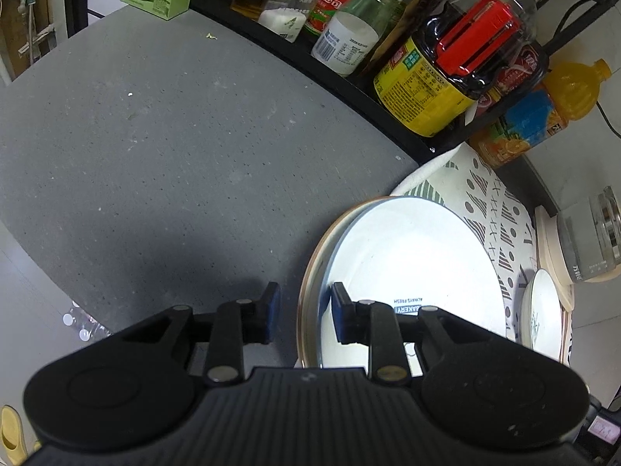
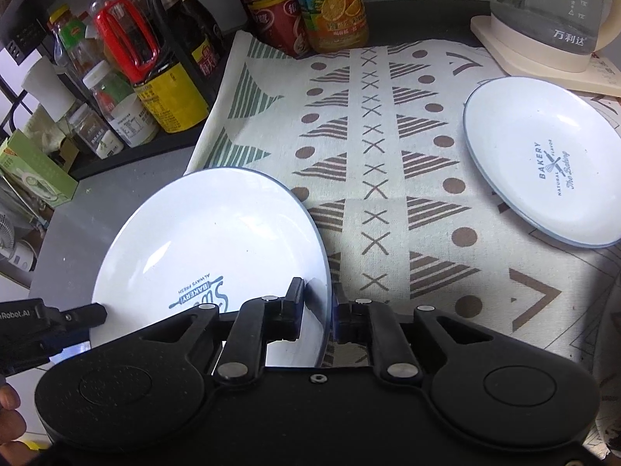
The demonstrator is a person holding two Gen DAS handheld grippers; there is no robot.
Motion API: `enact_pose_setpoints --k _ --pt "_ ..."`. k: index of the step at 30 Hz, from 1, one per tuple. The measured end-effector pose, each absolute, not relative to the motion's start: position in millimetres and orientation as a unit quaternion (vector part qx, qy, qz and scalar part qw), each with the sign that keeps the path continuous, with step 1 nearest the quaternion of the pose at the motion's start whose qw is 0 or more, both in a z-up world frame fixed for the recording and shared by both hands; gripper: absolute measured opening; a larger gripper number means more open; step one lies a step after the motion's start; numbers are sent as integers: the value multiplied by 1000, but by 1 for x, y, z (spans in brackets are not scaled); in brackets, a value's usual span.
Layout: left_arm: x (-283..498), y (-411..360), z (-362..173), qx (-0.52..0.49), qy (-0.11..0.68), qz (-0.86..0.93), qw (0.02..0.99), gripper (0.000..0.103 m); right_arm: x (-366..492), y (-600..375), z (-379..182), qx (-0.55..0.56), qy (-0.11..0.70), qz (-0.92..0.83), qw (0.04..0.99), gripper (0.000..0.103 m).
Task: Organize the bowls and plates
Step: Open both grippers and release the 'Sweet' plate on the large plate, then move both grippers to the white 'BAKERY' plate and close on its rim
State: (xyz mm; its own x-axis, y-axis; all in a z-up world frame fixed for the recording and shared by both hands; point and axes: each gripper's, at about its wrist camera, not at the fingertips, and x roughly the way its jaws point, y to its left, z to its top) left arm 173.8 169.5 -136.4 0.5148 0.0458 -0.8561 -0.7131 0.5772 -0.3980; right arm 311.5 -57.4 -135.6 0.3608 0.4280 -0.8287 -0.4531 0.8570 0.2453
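Black ribbed plastic formed the right tool (image 2: 317,312), its blue-padded jaws set closely either side of the thin rim of a glossy white round plate (image 2: 209,240), nearly closed yet seemingly not pressing. That plate lay half on the speckled grey desk (image 1: 155,147), half on a woven patterned cloth (image 2: 388,155). Left tool (image 1: 305,312) stood slightly open, straddling the plate's opposite rim without gripping. A second plate (image 2: 543,159) sat near the cloth's far right edge.

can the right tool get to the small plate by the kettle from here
Probably yes: the small plate lies uncovered on the patterned cloth with nothing between, but the right tool straddles the big plate's rim.
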Motion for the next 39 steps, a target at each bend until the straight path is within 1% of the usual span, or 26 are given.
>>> enact_pose_setpoints --k 4,8,9,10,11,12,13,14,15,17,19,22,24,26,30,39 --pt "174 172 -131 -387 428 254 776 25 315 -53 -135 -32 505 278 817 16" --pt "177 173 -117 -377 420 247 788 25 320 -57 -122 -24 499 281 819 18" --pt "179 173 -114 -375 420 245 789 25 321 -59 -118 -19 498 284 819 21" --pt "181 172 -112 -373 420 244 790 26 321 -60 -114 -15 496 288 819 28" --pt "184 172 -109 -370 422 243 791 29 321 -61 -110 -15 493 291 820 33" --pt "187 170 -106 -368 422 241 793 34 321 -62 -105 -19 488 295 821 46" --pt "189 169 -104 -366 422 237 795 37 320 -63 -100 -23 482 298 824 55" --pt "192 167 -101 -362 421 234 798 44 320 -65 -96 -26 475 301 827 57" --pt "195 164 -99 -357 420 231 802 47 320 -66 -92 -28 471 303 828 58" --pt "203 159 -93 -346 419 225 809 57 322 -70 -85 -29 468 306 828 65" --pt "212 154 -91 -340 422 220 811 64 323 -75 -79 -29 462 304 833 76" --pt "221 147 -85 -336 423 208 816 69 327 -85 -70 -24 455 292 841 86" --pt "225 142 -82 -334 421 202 819 74 329 -91 -65 -17 451 286 845 89" --pt "230 137 -80 -331 420 197 822 76 330 -98 -61 -12 448 278 850 89" --pt "243 127 -77 -329 427 181 823 76 334 -115 -51 3 439 262 859 94" --pt "275 94 -69 -303 440 133 835 76 344 -154 -43 27 435 233 869 94"
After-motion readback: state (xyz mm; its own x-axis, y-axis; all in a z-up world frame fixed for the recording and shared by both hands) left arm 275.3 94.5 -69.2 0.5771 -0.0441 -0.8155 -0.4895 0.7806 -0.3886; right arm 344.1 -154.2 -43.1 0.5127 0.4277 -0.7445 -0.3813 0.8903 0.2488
